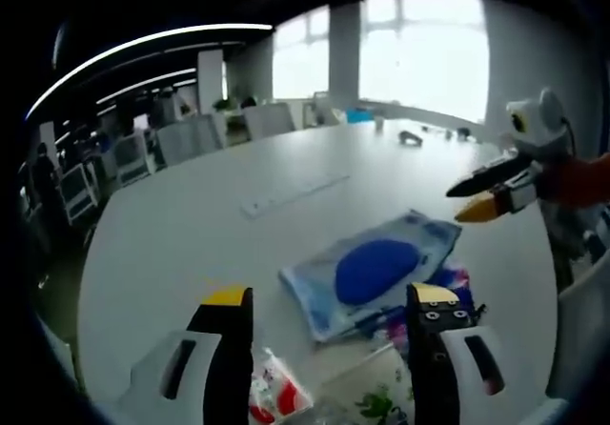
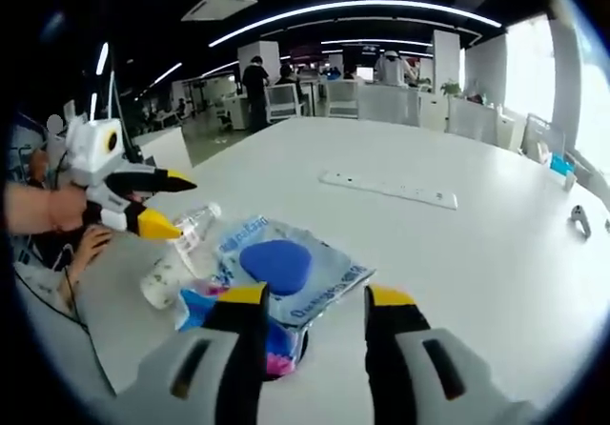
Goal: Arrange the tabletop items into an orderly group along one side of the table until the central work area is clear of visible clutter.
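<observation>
Left tongs at bottom centre of the left gripper view, jaws apart, holding nothing, above a blue-printed packet lying on the white counter. Right tongs at bottom centre of the right gripper view, likewise apart and empty, over the same packet. Clear plastic bottle on its side at left centre, touching the packet's edge. Long white strip farther up, well apart.
</observation>
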`<state>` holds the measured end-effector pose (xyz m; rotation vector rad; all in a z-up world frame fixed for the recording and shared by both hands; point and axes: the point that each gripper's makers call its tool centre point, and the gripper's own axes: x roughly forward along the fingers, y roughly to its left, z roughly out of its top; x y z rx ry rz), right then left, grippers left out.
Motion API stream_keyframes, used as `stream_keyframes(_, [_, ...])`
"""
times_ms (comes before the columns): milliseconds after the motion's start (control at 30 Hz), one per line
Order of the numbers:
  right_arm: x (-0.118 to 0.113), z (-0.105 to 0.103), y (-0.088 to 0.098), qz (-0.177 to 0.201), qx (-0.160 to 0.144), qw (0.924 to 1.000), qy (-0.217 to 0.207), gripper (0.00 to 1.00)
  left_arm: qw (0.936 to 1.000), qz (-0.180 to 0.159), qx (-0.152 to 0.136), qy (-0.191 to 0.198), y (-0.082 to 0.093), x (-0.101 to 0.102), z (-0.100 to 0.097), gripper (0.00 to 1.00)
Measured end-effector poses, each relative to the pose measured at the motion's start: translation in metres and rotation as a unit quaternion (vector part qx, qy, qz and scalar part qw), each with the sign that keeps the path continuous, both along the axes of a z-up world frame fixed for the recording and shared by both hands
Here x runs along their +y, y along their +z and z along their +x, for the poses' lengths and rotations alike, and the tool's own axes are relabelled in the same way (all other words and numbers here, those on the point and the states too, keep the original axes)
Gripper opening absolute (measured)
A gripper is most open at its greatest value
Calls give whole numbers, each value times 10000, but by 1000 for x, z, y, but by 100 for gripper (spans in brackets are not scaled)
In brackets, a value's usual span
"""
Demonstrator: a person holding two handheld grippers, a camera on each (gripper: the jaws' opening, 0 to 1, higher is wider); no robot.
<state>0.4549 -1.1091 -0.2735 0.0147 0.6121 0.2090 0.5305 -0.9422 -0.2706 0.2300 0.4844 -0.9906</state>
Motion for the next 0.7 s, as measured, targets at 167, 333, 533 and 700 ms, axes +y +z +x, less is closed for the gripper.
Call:
stream_keyframes(167, [-3,1,-4,-2,64,10000,-53,38,10000,70,33,-13,-5,-3,5,60])
stream_keyframes(333, [-4,3,-7,-9,117,9999,-101,37,9998,130,118,-4,-10,-6,10,59])
stream_keyframes(533, [-6,6,-11,30,174,9997,-181,37,9996,243,171,1,-16,-9,14,57])
stream_keyframes(700, [-8,8,-16,46,237,9994,-247,37,9990,358,267,8,-22,-11,16,56])
